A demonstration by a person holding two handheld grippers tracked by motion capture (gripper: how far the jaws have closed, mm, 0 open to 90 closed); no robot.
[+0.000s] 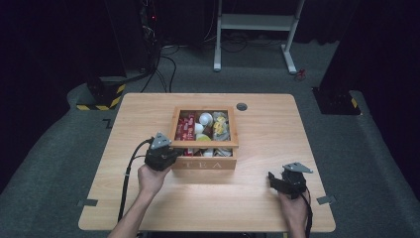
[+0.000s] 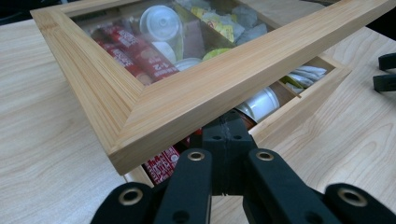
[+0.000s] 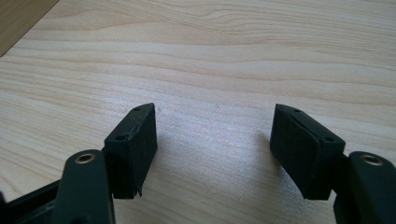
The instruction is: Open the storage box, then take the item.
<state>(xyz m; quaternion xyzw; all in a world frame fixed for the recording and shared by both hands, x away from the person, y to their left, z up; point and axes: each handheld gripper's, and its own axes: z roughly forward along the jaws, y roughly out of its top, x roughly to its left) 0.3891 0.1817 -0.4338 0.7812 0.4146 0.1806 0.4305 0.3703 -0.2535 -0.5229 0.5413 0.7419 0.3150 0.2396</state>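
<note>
Lift the lid [image 2: 196,88] of the tea box [image 1: 204,163] slowly with your left hand-held gripper [image 2: 223,140], whose jaws are closed together beneath the lid's near corner, pushing it up. The box sits mid-tabletop [image 1: 257,198]; your right hand-held gripper [image 3: 215,144] rests well apart, jaws wide and empty.

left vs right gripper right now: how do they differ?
The left gripper has its fingers shut together, wedged under the raised lid of the tea box; the right gripper has its fingers apart with nothing between them. The left is at the box's front left corner; the right sits over bare table, away from the box. Both are black and hand-held.
</note>
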